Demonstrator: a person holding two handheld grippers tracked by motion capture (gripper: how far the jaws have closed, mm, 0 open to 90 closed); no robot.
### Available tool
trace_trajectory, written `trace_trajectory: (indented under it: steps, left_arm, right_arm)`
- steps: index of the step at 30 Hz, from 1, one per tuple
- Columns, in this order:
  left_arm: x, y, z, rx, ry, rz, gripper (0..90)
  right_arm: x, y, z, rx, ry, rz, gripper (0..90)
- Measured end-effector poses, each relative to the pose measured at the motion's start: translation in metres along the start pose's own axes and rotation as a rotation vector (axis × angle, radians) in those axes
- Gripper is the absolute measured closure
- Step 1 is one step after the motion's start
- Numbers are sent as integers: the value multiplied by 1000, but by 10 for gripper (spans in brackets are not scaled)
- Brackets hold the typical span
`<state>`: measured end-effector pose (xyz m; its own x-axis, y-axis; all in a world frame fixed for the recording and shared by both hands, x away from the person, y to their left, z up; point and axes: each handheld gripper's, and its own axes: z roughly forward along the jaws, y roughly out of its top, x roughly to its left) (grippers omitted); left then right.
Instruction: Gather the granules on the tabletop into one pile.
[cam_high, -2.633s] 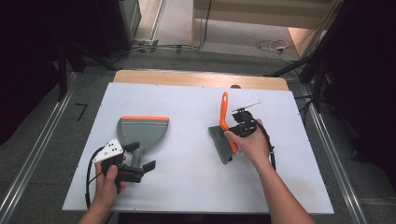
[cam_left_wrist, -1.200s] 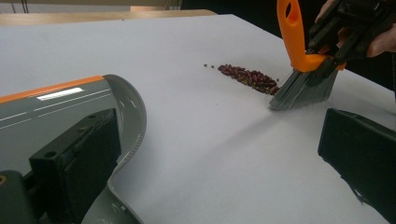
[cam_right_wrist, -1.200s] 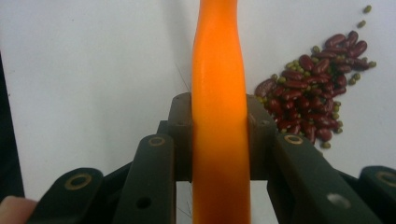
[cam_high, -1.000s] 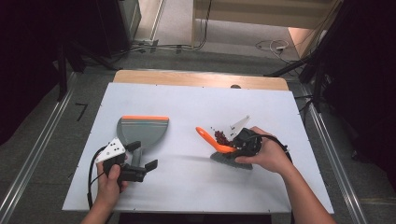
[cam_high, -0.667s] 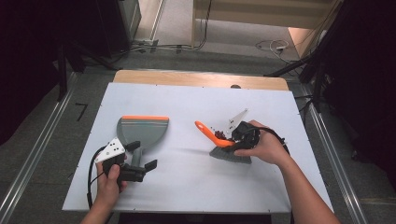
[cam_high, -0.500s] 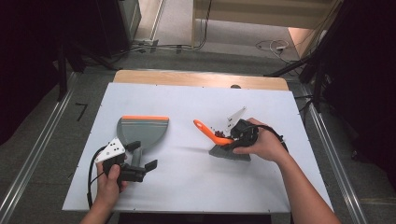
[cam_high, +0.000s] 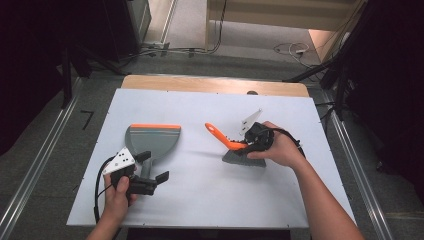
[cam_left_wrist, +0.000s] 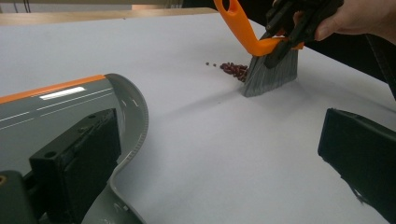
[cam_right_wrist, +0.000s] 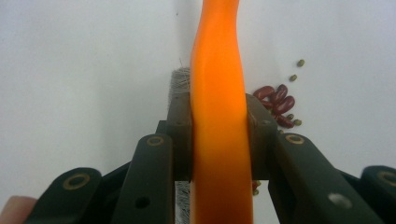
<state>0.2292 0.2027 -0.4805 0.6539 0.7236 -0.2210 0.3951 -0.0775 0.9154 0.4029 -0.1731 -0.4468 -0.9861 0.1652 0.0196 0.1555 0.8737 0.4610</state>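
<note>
A brush with an orange handle (cam_high: 218, 133) and grey bristles (cam_high: 243, 159) stands on the white table, its handle leaning left. My right gripper (cam_high: 251, 142) is shut on that handle (cam_right_wrist: 218, 116), which sits pressed between both jaws. A small heap of red beans (cam_right_wrist: 278, 102) with a few green ones lies against the bristles (cam_left_wrist: 271, 77). A grey dustpan with an orange lip (cam_high: 152, 138) lies at the left. My left gripper (cam_high: 152, 167) rests open at the dustpan's near end, one jaw over the pan (cam_left_wrist: 70, 107), the other off to the side.
The white board (cam_high: 200, 200) covers a wooden table whose far edge (cam_high: 215, 84) shows. Metal rails run along both sides on the floor. Cables and dark stands lie beyond the far edge.
My right gripper and the brush have shifted a little farther away and left. Earlier the handle pointed away; now it leans left. The left gripper and dustpan have not moved.
</note>
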Motion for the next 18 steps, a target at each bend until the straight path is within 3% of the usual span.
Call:
trace_trajectory:
  steps: [18]
  left_arm:
    - [-1, 0, 1, 5, -7, 11, 0]
  right_arm:
    - [-11, 10, 5, -18, -3, 17, 678]
